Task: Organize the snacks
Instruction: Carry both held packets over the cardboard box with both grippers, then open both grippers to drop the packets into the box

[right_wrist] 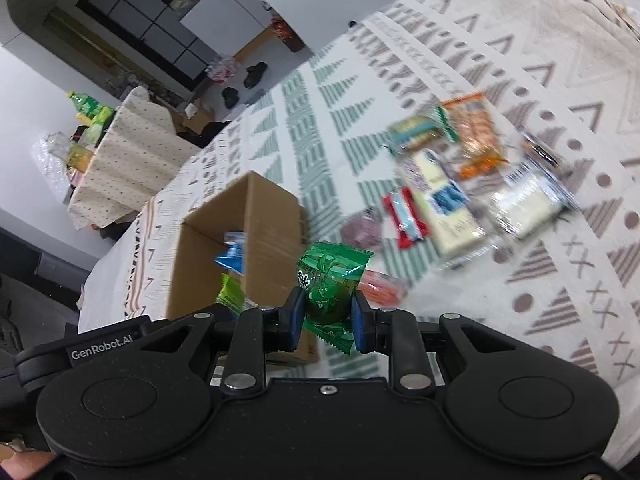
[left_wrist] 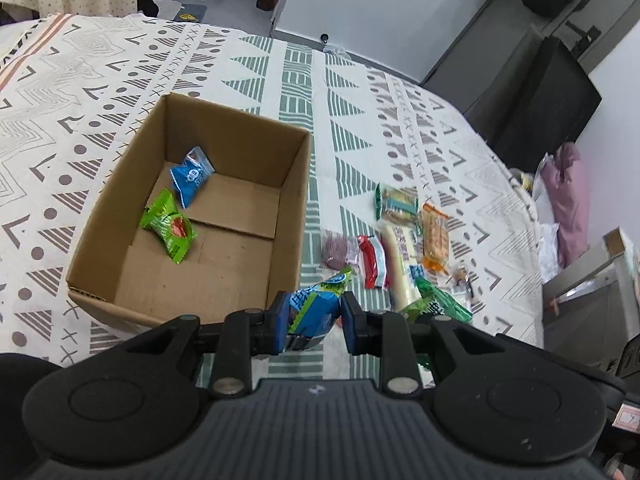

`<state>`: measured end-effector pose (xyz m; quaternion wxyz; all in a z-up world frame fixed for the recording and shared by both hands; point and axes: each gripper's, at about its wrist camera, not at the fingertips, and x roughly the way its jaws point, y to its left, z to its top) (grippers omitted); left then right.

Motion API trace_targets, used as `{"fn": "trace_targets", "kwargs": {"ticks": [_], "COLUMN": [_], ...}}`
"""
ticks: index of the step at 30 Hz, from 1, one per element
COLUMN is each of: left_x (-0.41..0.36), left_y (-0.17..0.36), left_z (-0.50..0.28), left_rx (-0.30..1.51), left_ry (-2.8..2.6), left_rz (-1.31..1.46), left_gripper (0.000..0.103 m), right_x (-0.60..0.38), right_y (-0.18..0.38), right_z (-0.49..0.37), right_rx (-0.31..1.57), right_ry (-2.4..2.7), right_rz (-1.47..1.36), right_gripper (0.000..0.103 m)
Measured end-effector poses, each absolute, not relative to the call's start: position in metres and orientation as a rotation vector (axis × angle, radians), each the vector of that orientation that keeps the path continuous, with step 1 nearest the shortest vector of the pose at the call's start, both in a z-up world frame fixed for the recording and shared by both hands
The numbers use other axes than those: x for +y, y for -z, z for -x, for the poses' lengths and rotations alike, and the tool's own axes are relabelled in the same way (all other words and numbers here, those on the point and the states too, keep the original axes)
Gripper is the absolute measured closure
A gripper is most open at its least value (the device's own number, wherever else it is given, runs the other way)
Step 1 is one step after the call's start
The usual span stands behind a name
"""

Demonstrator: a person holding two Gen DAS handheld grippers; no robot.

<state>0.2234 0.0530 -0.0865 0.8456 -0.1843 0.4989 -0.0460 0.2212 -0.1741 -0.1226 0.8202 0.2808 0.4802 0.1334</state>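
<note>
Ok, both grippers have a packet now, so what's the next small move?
Probably carry the left gripper forward-left over the cardboard box and let go. It is shut on a blue-green packet just short of the near rim, and two packets already lie inside. The right gripper, shut on a green packet, can follow.

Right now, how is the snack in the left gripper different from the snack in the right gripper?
The left gripper pinches a blue and green packet; the right gripper pinches a dark green packet with no blue. The blue and green packet hangs just outside the cardboard box, at its near right corner; the dark green packet hangs beside the box's outer wall. Both are small sealed wrappers, held off the bed, not yet in the box.
</note>
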Motion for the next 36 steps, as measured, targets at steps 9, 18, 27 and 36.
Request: {"fn": "trace_targets", "kwargs": {"ticks": [9, 18, 27, 36], "left_x": [0.072, 0.106, 0.132, 0.138], "left_y": [0.067, 0.055, 0.062, 0.064], "left_z": [-0.224, -0.226, -0.232, -0.233], "left_rx": [1.015, 0.976, 1.004, 1.017], "left_ry": [0.099, 0.04, -0.034, -0.076], "left_rz": [0.408, 0.415, 0.398, 0.351], "left_gripper": [0.077, 0.077, 0.071, 0.032], "right_x": [-0.149, -0.122, -0.092, -0.082], "right_y": [0.101, 0.089, 0.087, 0.091], "right_z": [-0.229, -0.236, -0.243, -0.247], "right_rx": [0.99, 0.978, 0.996, 1.007], "right_ry": [-0.336, -0.387, -0.43, -0.42], "right_rz": [-0.565, -0.556, -0.532, -0.54], "right_gripper": [0.079, 0.079, 0.079, 0.073]}}
